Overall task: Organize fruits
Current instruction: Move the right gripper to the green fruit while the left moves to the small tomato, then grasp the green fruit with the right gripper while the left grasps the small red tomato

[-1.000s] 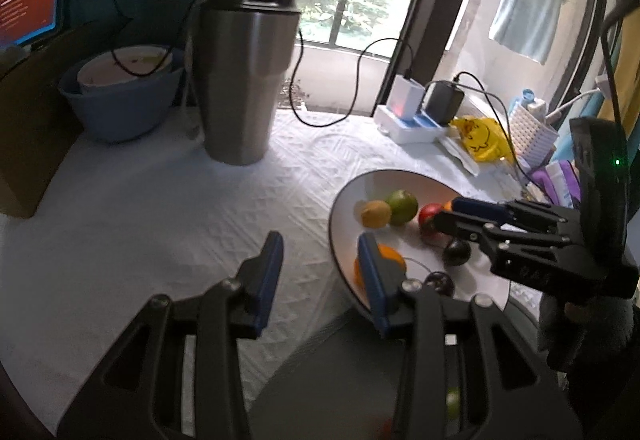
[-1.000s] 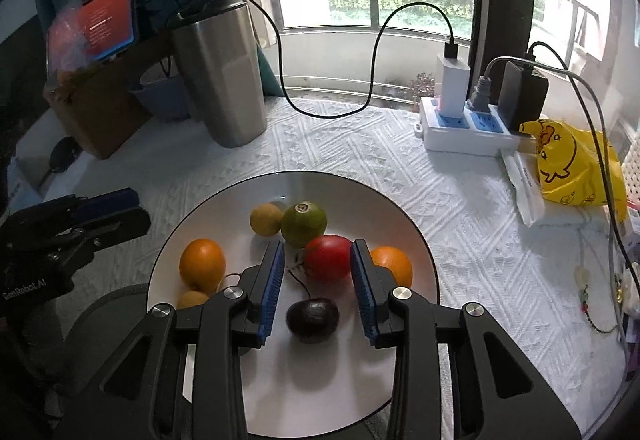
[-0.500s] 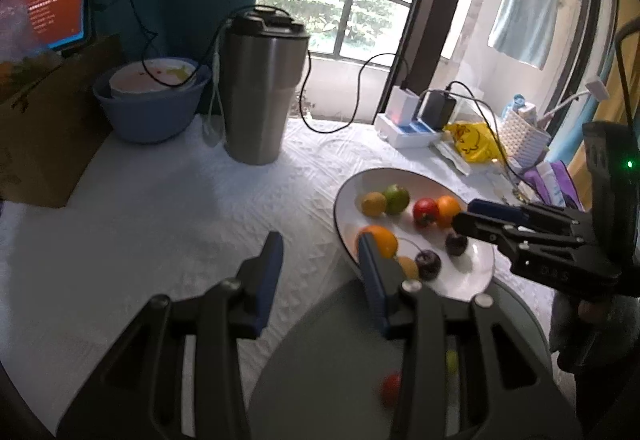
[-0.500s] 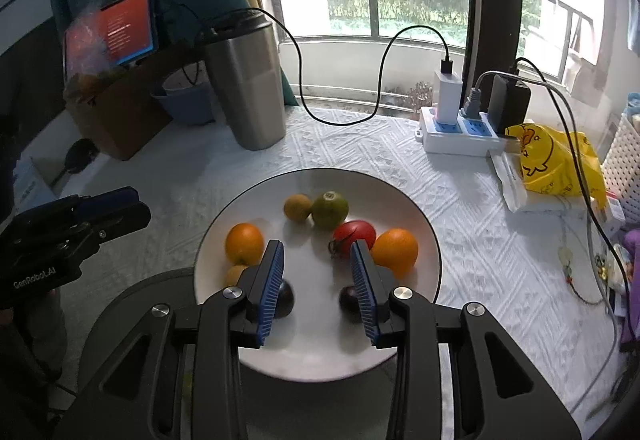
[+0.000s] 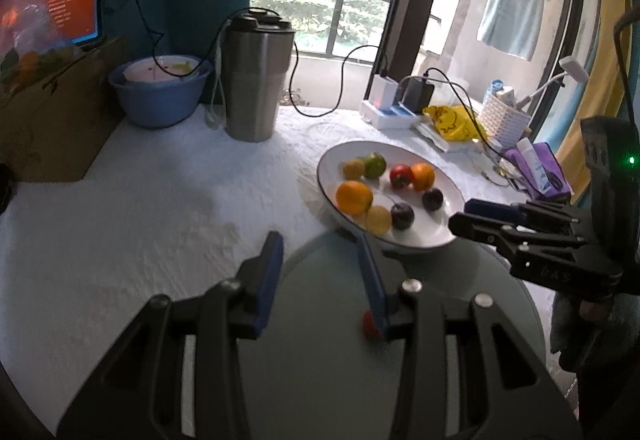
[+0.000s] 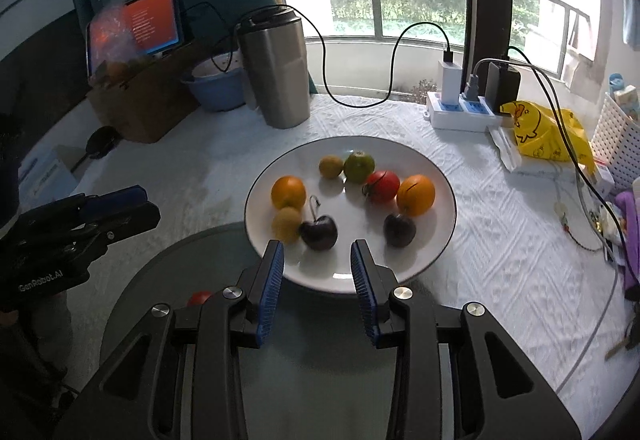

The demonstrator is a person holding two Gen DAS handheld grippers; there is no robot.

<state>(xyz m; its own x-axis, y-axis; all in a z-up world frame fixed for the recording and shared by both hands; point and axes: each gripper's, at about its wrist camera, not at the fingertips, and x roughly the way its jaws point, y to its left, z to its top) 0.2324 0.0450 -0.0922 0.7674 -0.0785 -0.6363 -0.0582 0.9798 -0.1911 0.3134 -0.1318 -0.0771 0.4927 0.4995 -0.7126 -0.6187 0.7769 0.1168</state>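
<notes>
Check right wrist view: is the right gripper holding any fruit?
No, the right gripper is open with nothing between its pads, hovering at the near rim of the white plate, short of the dark cherry.

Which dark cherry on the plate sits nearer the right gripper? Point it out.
The stemmed cherry beside the small yellow fruit, just beyond the right gripper. The other cherry lies farther right.

Looks like somebody's apartment, a lived-in table by the balcony window. There's a white textured tablecloth [image 6: 460, 224], a tall stainless steel travel tumbler [image 6: 276, 68] and a blue plastic basin [image 5: 160, 96] with a bowl sitting in it. A white power strip [image 6: 460, 112] stuffed with chargers sits by the glass, next to a yellow plastic duck-print bag [image 6: 548, 136]. Light blue towel [image 5: 510, 12] hanging outside on the balcony, trees behind the railing.
</notes>
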